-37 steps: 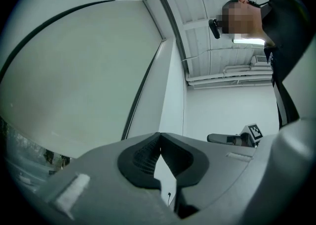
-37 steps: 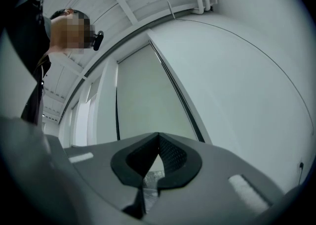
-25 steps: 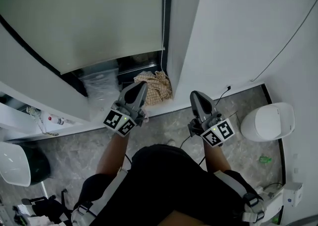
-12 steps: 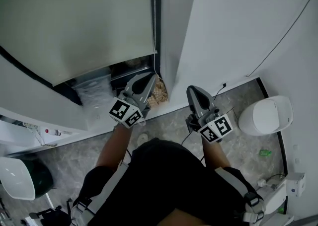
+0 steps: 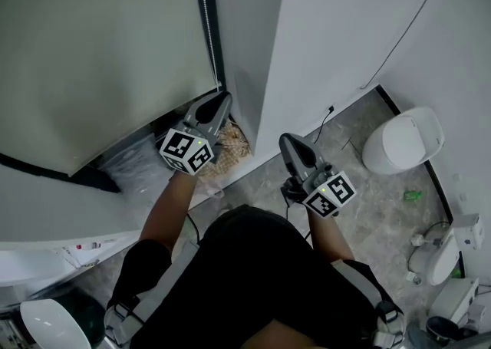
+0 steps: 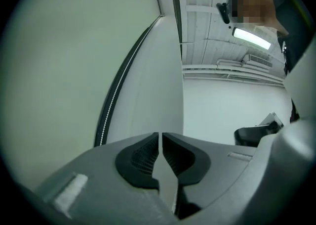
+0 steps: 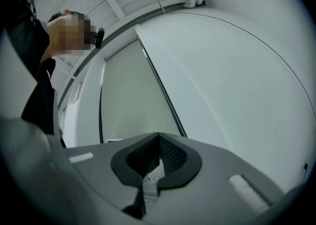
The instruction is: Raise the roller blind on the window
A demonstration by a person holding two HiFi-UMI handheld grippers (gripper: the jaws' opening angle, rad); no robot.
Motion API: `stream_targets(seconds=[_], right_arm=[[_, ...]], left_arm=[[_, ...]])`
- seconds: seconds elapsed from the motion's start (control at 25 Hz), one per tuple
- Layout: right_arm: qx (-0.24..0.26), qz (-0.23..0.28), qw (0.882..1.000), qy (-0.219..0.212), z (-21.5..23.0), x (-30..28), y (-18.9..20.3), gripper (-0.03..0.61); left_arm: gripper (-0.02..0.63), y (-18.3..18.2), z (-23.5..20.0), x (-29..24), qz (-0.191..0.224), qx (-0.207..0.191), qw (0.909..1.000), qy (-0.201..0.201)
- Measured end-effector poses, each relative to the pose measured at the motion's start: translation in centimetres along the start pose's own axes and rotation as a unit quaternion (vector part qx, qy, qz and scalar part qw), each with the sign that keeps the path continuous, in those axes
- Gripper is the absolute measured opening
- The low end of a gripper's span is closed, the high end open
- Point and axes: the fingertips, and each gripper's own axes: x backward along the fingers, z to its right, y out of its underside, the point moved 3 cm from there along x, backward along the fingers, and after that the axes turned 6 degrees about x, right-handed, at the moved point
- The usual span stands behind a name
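Note:
The pale roller blind [image 5: 100, 48] covers most of the window, with its bottom edge low at the left. Its bead chain [image 5: 205, 10] hangs down the right side of the frame. My left gripper [image 5: 222, 98] is raised to the blind's lower right corner, just beside the chain's lower end. In the left gripper view the chain [image 6: 112, 103] runs left of the left gripper [image 6: 161, 135]. Its jaws are opening, with a thin slit between the pads and nothing in it. My right gripper [image 5: 285, 140] hangs lower by the white wall, shut and empty, and its jaws [image 7: 158, 136] point up at the blind [image 7: 128, 95].
A white wall pillar [image 5: 307, 33] stands right of the window. Below the sill lie a checked cloth [image 5: 230, 142] and a clear plastic bag [image 5: 130, 163]. A white rounded bin [image 5: 403, 140] and a thin cable [image 5: 326, 121] are on the stone floor at right.
My left gripper has risen from the sill to the blind's lower right corner by the chain. The right gripper stays low. The head view has swung left.

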Motion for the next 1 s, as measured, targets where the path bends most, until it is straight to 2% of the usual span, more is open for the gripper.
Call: stream_targets(seconds=[0.2,0.36,0.48,0.72,0.84,0.88,1.0], right_arm=[[0.001,0.0,0.999,0.033,-0.4,0.4,0.5,0.006],[0.0,0.009,0.997,0.074,1.0,1.2,0.1,0.005],[0.006,0.017,0.995,0.098,1.3,1.6,-0.3,0.005],[0.008,0.027,0.99,0.137,1.0,2.2,-0.1,0.006],[0.007,0.028,0.989,0.147,0.9,2.3,0.3,0.006],[0.007,0.027,0.989,0.148,0.9,2.3,0.5,0.005],[0.008,0.023,0.989,0.145,0.9,2.3,0.8,0.006]], left_arm=[[0.08,0.3,-4.5,-3.3,-0.009,0.007,0.9999,0.004],[0.087,0.2,-6.1,-6.4,-0.013,0.002,0.9999,0.009],[0.124,0.1,-7.1,-7.9,-0.016,0.004,0.9998,0.013],[0.127,0.2,-7.2,-9.4,-0.02,0.027,0.9974,0.064],[0.083,0.3,-6.9,-9.5,-0.015,0.034,0.996,0.081],[0.01,0.4,-6.9,-9.5,-0.015,0.034,0.996,0.081],[0.005,0.8,-6.6,-9.2,-0.015,0.044,0.9957,0.08]])
